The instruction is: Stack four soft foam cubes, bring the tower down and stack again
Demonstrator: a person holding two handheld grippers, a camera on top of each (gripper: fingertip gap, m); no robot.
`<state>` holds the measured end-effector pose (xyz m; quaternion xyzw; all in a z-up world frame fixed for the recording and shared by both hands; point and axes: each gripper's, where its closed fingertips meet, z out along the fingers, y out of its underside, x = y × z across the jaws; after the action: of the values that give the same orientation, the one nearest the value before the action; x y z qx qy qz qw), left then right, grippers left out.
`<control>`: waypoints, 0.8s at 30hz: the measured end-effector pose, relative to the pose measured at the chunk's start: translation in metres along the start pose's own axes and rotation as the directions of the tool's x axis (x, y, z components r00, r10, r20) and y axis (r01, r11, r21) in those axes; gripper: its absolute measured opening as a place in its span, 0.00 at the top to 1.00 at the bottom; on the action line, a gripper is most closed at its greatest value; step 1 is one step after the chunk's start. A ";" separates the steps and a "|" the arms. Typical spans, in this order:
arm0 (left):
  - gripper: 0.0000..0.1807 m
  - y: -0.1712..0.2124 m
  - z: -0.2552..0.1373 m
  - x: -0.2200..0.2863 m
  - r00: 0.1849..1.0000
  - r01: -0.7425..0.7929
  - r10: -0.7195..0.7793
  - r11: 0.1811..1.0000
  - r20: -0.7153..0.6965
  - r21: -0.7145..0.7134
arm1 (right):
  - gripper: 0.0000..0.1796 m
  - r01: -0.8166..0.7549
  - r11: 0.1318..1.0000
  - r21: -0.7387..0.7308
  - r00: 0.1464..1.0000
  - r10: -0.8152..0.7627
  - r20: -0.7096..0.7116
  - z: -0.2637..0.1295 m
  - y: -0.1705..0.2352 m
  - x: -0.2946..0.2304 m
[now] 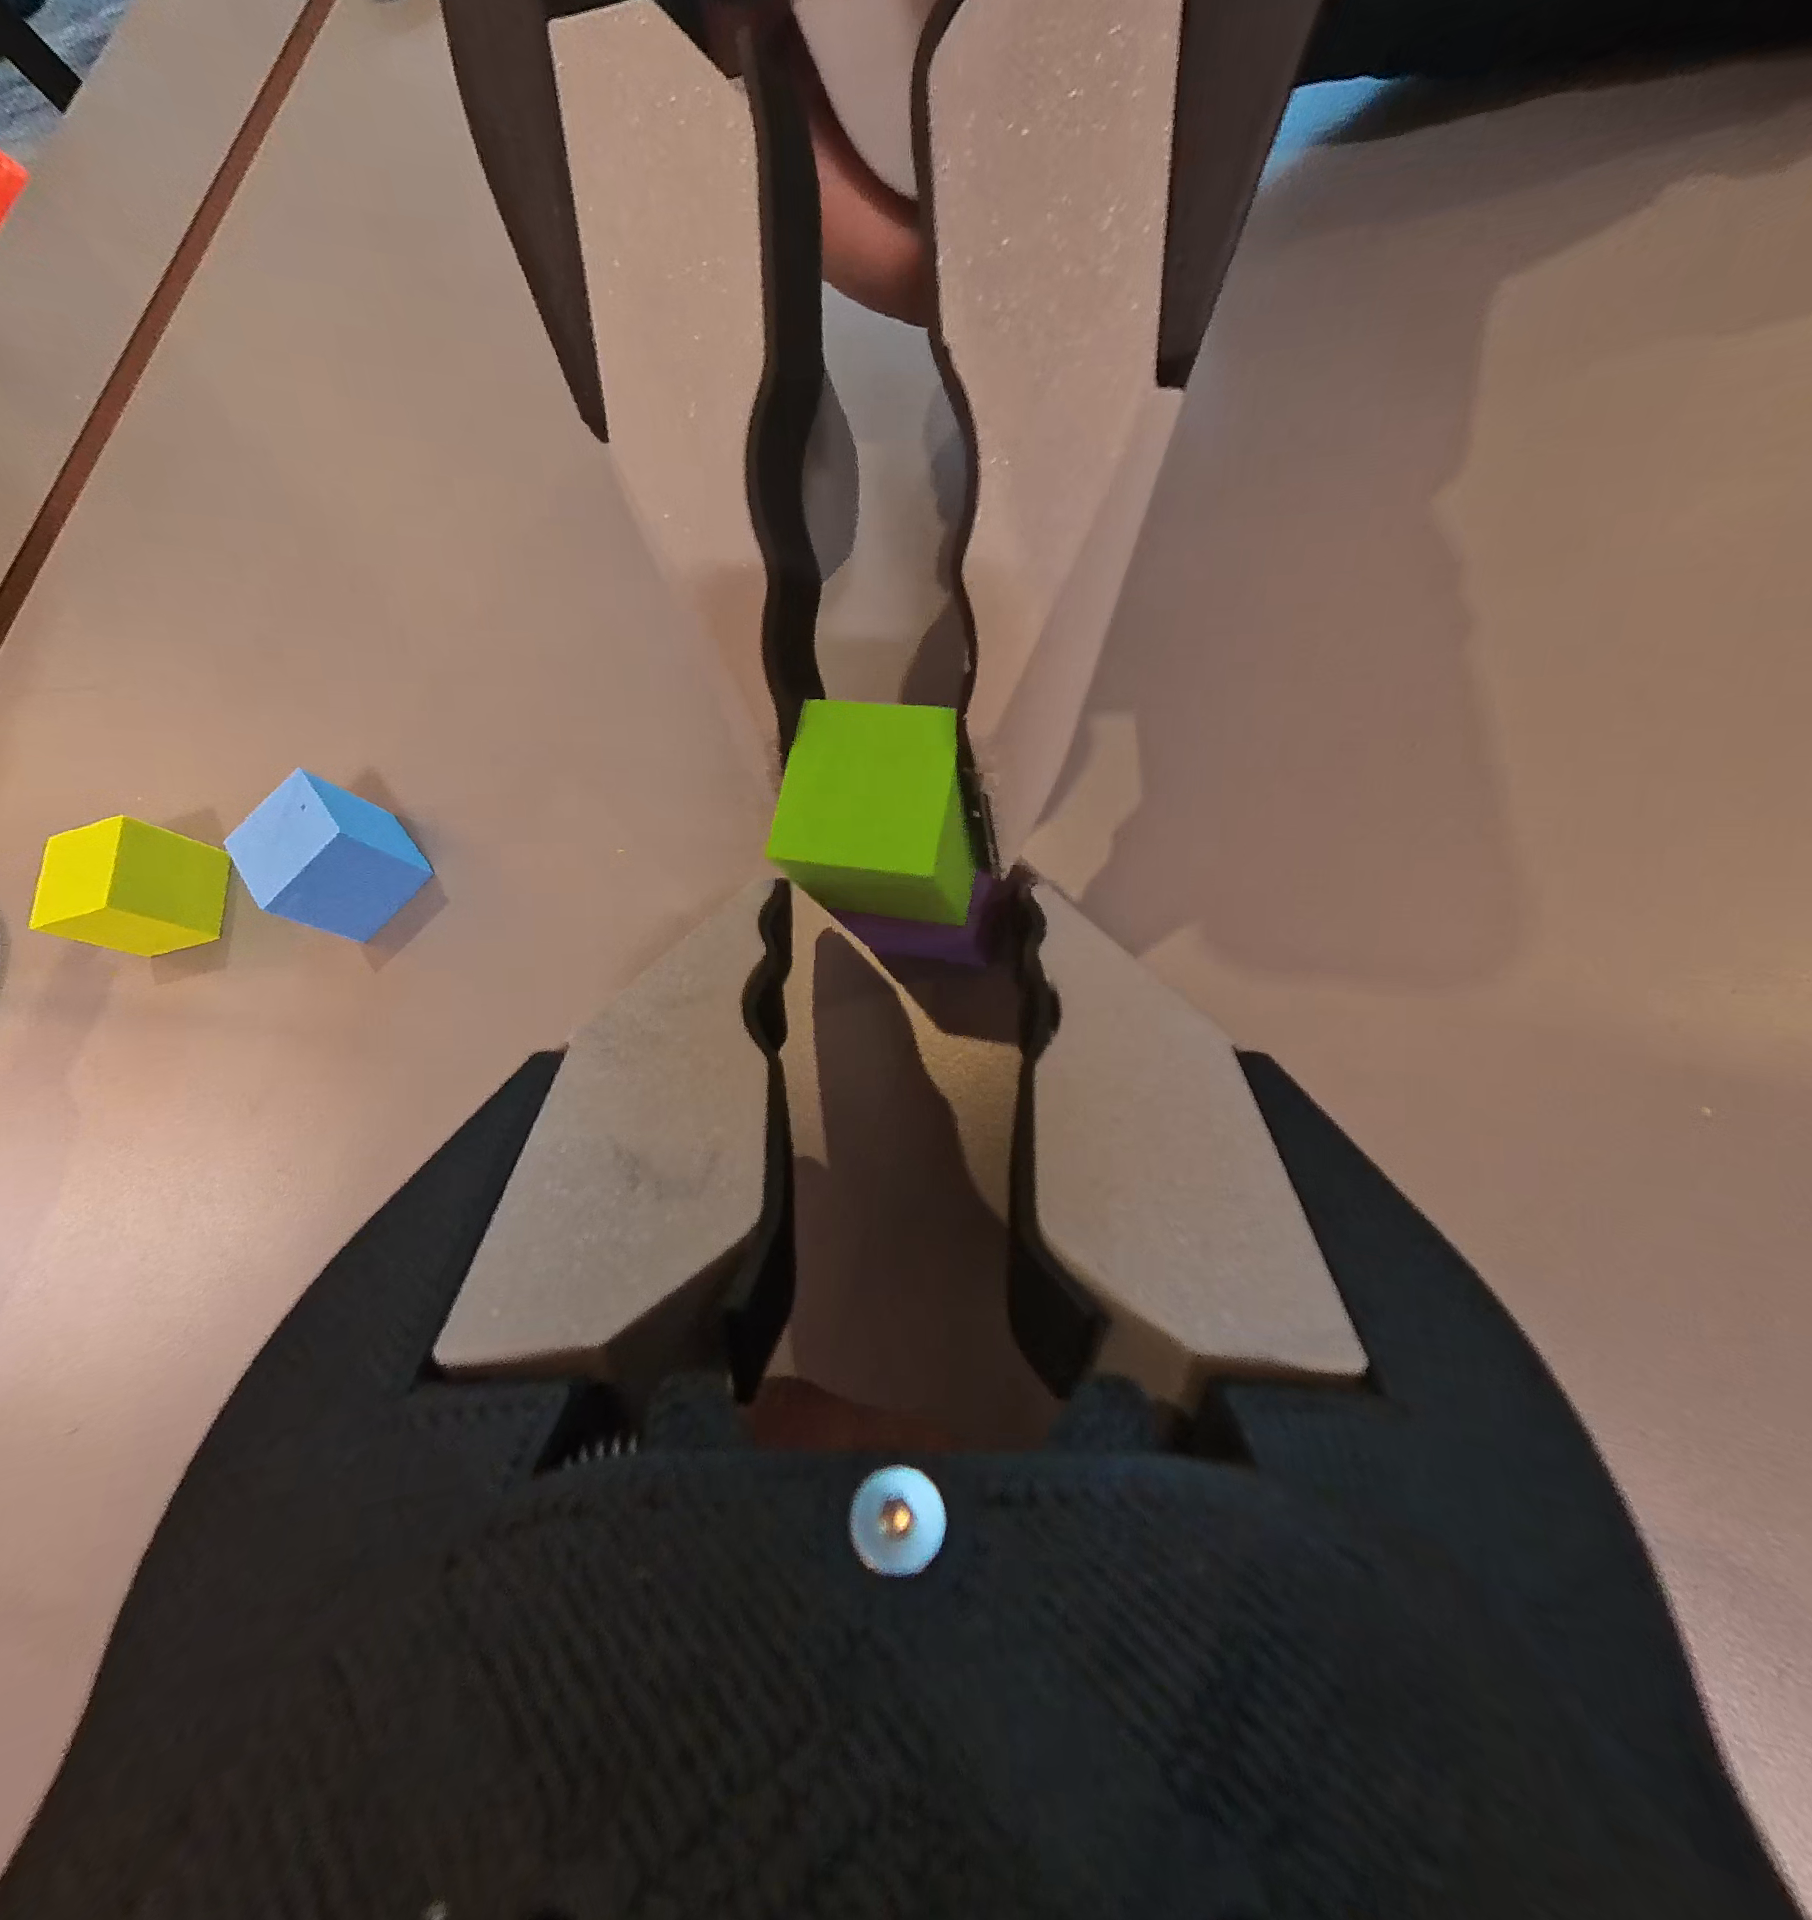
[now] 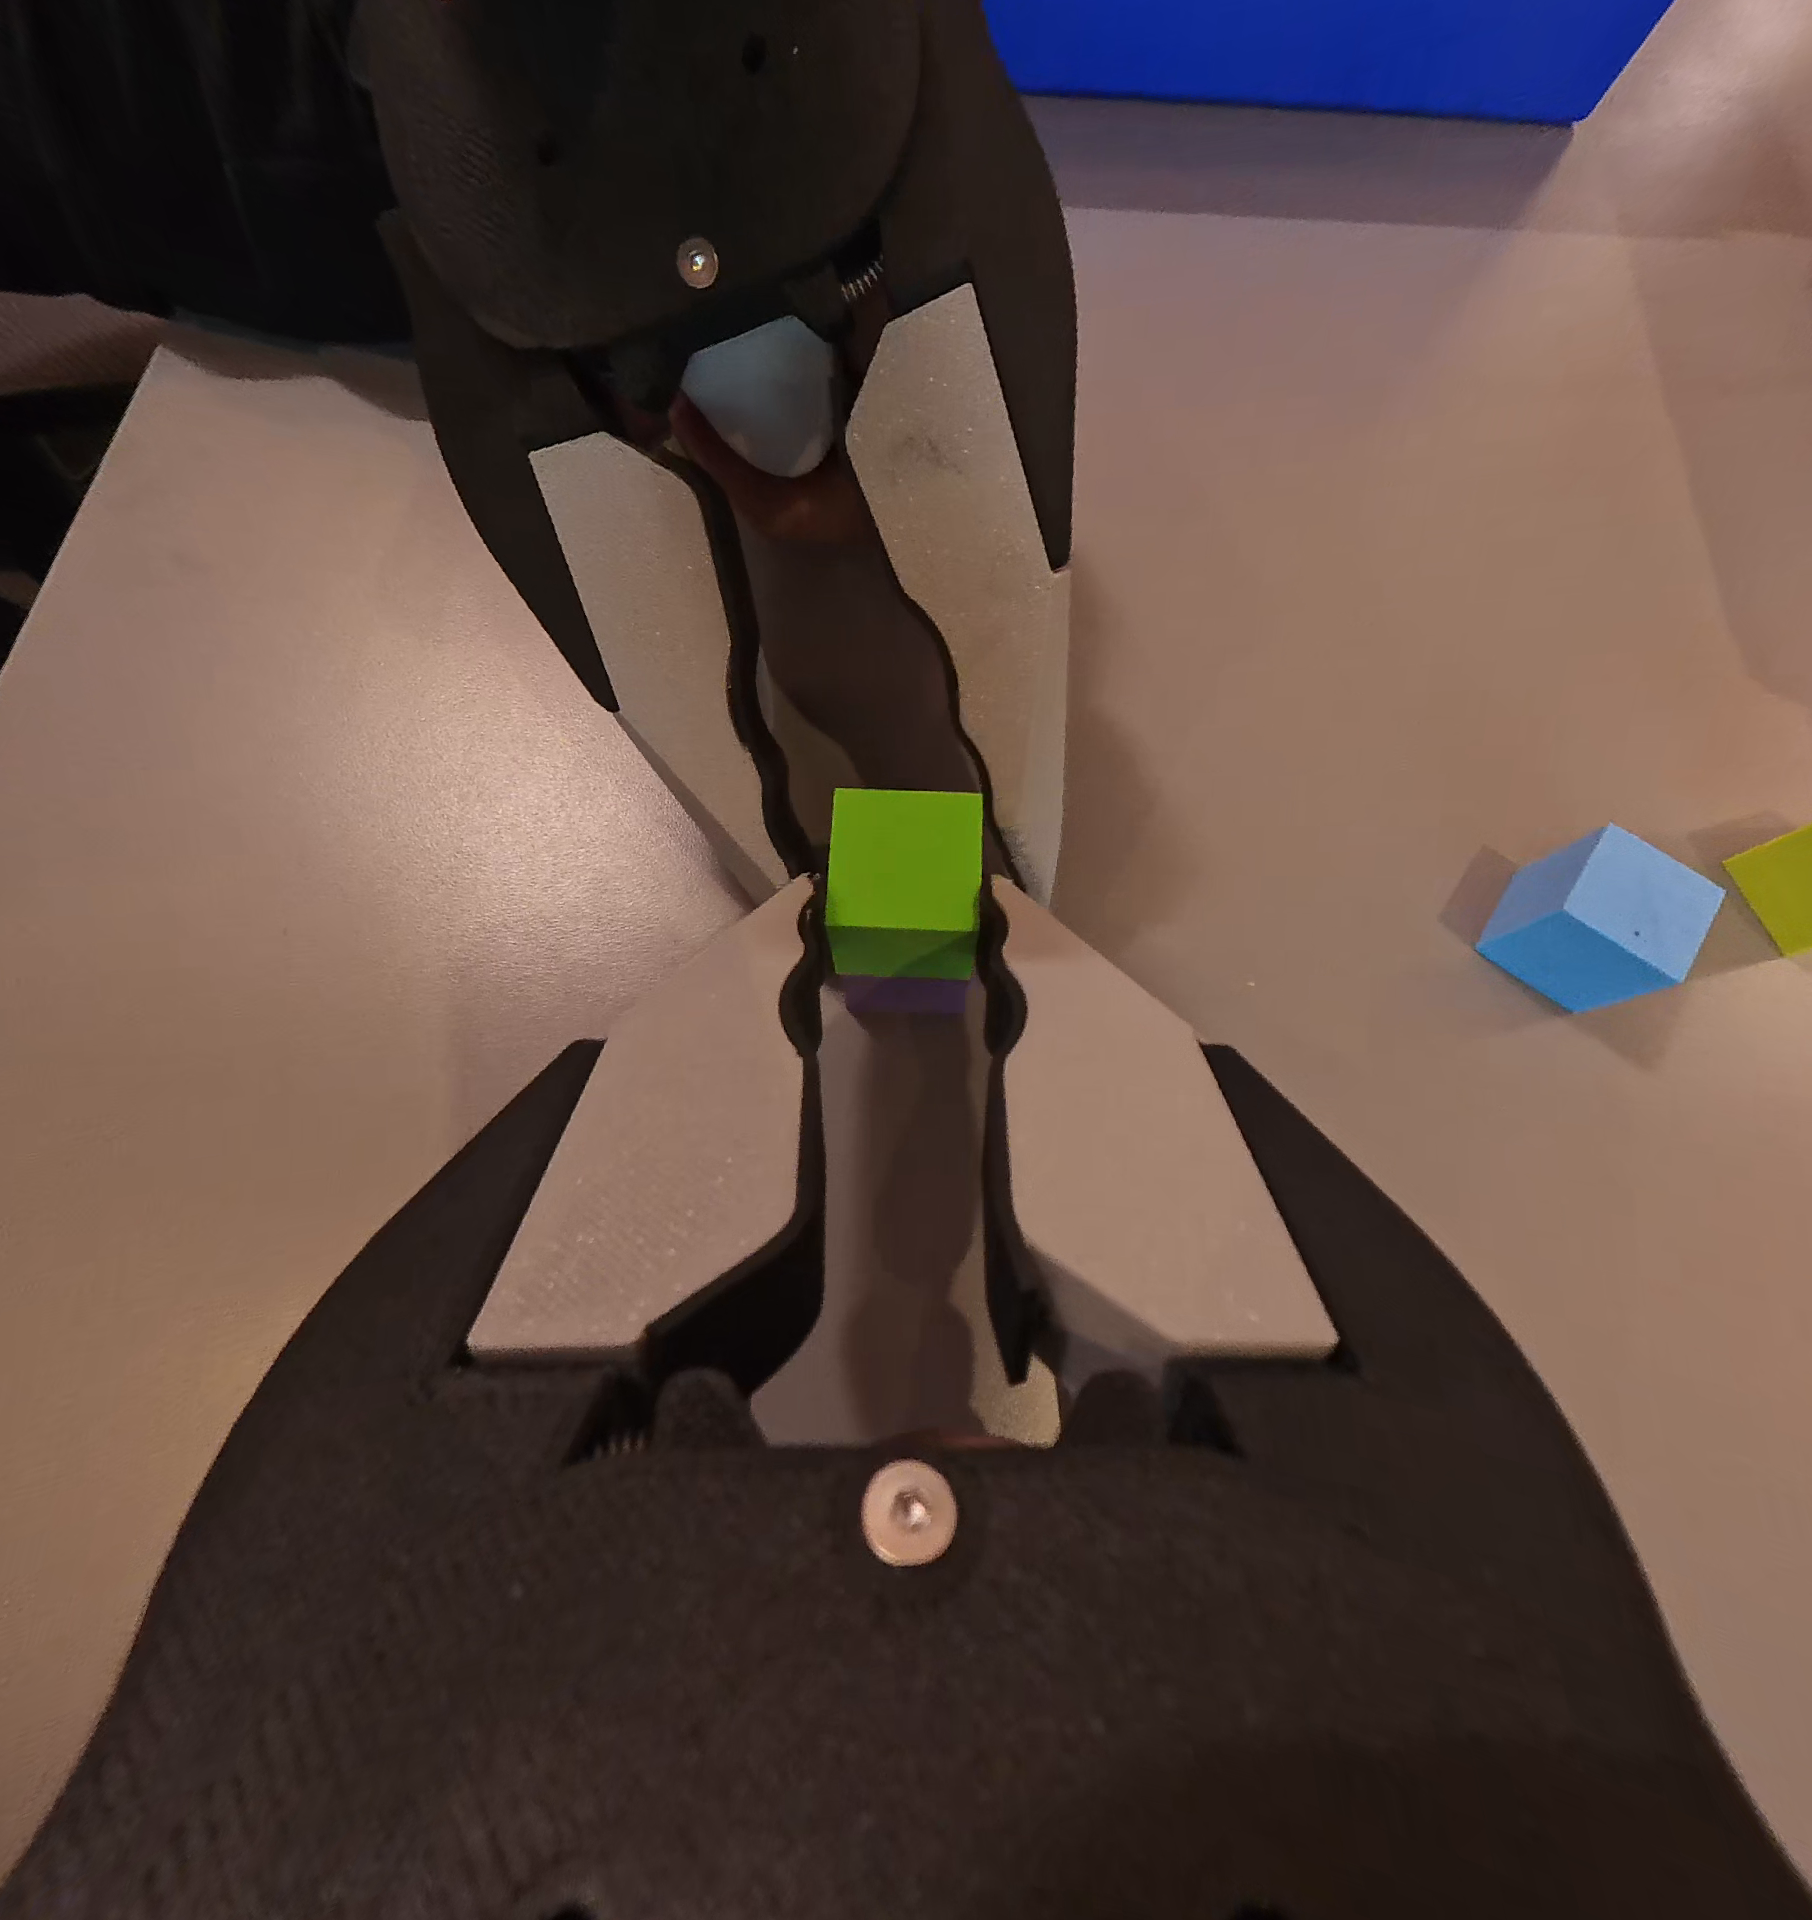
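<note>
The lime-green soft foam cube (image 2: pixel 904 868) sits on the purple soft foam cube (image 2: pixel 904 995) on the matte beige table (image 2: pixel 362 831), slightly askew, so level 2 of 4 looks to be in hand; both claws meet at it from opposite ends, the right gripper (image 2: pixel 900 914) narrowed against its sides, and the left gripper (image 1: pixel 897 894) looks narrowed just short of it, though I cannot tell whether it touches. Next, I judge, comes squaring, a gentle release, then fetching the sky-blue foam cube (image 1: pixel 328 854); it lies just beside the yellow foam cube (image 1: pixel 131 883), well apart, with nothing between.
</note>
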<state>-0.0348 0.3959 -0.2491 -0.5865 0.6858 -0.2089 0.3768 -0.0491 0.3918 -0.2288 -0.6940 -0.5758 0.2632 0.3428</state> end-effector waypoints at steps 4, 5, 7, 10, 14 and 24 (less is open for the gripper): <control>0.78 0.000 0.000 0.000 1.000 0.001 -0.001 1.000 0.000 -0.001 | 0.86 -0.004 1.000 0.004 1.000 0.004 0.007 0.000 0.000 0.000; 0.78 0.000 0.000 0.000 1.000 0.001 -0.001 1.000 0.000 -0.001 | 0.86 -0.004 1.000 0.004 1.000 0.004 0.008 0.001 0.000 0.000; 0.78 0.000 0.000 0.000 1.000 0.000 0.000 1.000 0.000 -0.001 | 0.86 -0.002 1.000 0.002 1.000 0.002 0.004 0.001 0.000 0.000; 0.78 0.000 0.000 0.000 1.000 0.000 0.000 1.000 0.000 -0.001 | 0.86 -0.004 1.000 -0.001 1.000 0.004 0.004 0.000 0.000 0.000; 0.78 0.000 0.000 0.001 1.000 -0.002 0.002 1.000 0.001 -0.001 | 0.86 -0.011 1.000 -0.001 1.000 0.011 0.001 0.000 0.001 0.001; 0.78 0.000 0.000 0.000 1.000 -0.003 0.003 1.000 0.003 0.000 | 0.85 -0.015 1.000 0.004 1.000 0.015 0.004 0.000 0.000 0.000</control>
<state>-0.0345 0.3955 -0.2493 -0.5858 0.6863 -0.2074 0.3779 -0.0485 0.3912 -0.2289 -0.6972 -0.5707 0.2682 0.3410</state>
